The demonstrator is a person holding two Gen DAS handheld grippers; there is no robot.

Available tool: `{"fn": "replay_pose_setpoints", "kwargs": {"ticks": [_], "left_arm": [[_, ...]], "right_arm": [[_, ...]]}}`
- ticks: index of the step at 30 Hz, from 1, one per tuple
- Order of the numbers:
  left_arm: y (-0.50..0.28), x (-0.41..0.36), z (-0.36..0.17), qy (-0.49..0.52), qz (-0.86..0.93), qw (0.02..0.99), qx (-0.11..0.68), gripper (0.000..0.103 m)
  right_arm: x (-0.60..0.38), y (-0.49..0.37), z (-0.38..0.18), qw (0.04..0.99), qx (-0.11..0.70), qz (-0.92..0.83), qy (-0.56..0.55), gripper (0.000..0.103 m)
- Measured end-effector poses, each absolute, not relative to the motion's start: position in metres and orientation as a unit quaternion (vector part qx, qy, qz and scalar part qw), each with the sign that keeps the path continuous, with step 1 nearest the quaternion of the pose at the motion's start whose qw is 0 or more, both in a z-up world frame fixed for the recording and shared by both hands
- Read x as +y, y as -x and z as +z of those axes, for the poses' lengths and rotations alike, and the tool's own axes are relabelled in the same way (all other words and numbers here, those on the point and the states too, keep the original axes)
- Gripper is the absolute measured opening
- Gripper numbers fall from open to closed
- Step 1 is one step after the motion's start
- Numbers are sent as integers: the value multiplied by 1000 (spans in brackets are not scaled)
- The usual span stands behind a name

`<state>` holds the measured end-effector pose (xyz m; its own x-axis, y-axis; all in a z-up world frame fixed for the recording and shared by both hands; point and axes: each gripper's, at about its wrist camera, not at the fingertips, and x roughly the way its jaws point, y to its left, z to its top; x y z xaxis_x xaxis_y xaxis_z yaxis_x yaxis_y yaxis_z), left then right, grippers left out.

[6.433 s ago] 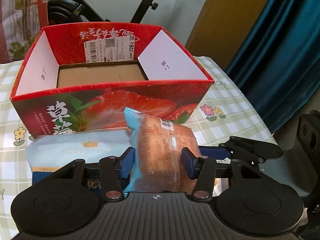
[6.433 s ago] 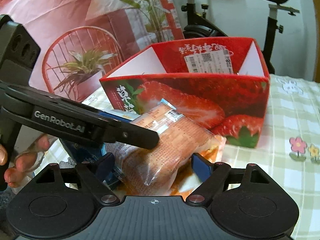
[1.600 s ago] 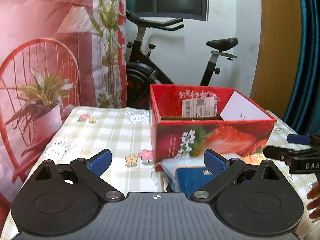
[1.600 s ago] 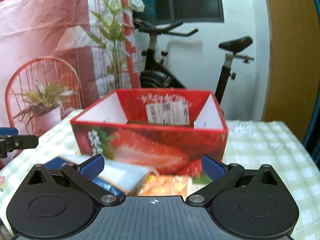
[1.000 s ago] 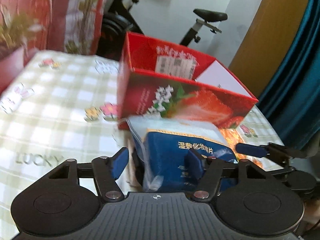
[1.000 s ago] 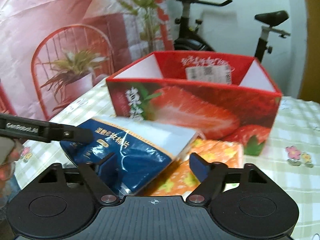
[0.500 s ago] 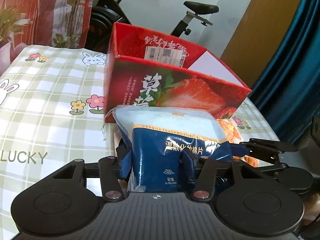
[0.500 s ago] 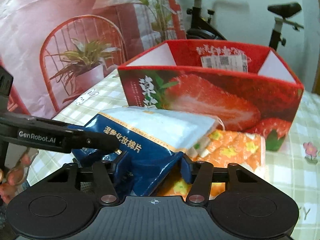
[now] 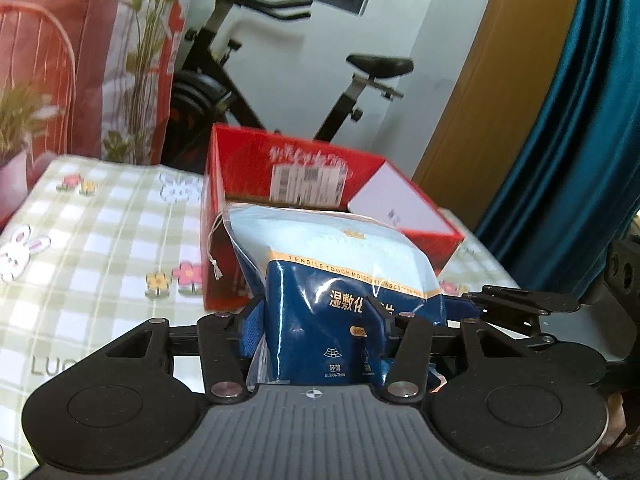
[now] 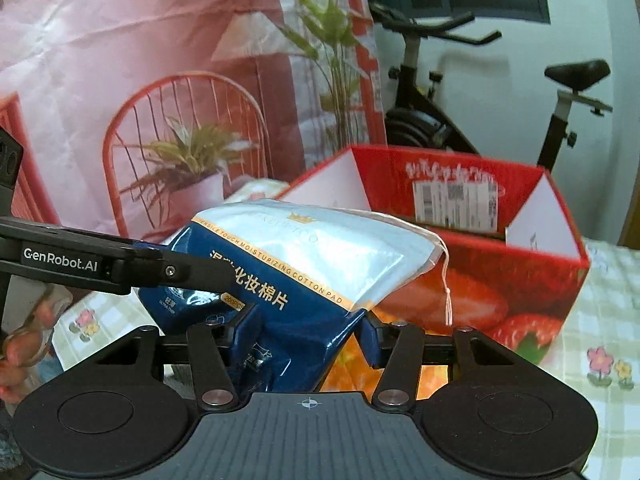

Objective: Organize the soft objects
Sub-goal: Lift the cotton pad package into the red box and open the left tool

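Observation:
A blue and pale cotton-pad bag [image 9: 340,264] is held off the table by both grippers. My left gripper [image 9: 316,316] is shut on its dark blue lower end. My right gripper [image 10: 306,332] is shut on the same bag [image 10: 304,256] from the other side. The left gripper's arm shows in the right wrist view [image 10: 120,266], touching the bag. The open red strawberry box [image 9: 320,184] stands just behind the bag, also in the right wrist view [image 10: 480,264]. An orange flowered pack [image 10: 352,364] lies on the table under the bag.
The table carries a green checked cloth [image 9: 100,248] with flowers and rabbits. An exercise bike [image 9: 280,92] and a pink printed backdrop [image 10: 140,80] stand behind it. A blue curtain [image 9: 580,120] hangs at the right.
Both grippers closed on the cotton-pad bag and lifted it up off the table, in front of the red box. The orange pack stayed on the table.

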<state>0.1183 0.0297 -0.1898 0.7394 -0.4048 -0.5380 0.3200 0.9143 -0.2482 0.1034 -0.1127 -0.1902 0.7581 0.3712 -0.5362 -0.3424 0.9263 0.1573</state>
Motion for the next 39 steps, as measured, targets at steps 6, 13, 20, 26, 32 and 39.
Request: {"fn": "replay_pose_setpoints", "kwargs": {"ticks": [6,13,20,26,32,39], "left_arm": [[-116,28,-174,71,-201,935,285,54],[-122,26,-161,68,-207,938,269,55],[-134,26,-143,66,-211,942,251,55],[-170,14,-118,38,-208,951,226,55],[-219,-2,-118,18,-214,949,233,56],[-268,-15,-157,19,-215,931,294,57]], "right_arm": [[-115,-108,-170,942,272,197,-16,49],[-120,-118,-151,947,252,201,-13,49],[-129,-135,-133,949,234,212,-23,49],[-144,-178,-106,951,220,218,-13,50],[-165,-229,-99,952,218,213,-7,52],[-185,-277,-141,943,266,201,-15,52]]}}
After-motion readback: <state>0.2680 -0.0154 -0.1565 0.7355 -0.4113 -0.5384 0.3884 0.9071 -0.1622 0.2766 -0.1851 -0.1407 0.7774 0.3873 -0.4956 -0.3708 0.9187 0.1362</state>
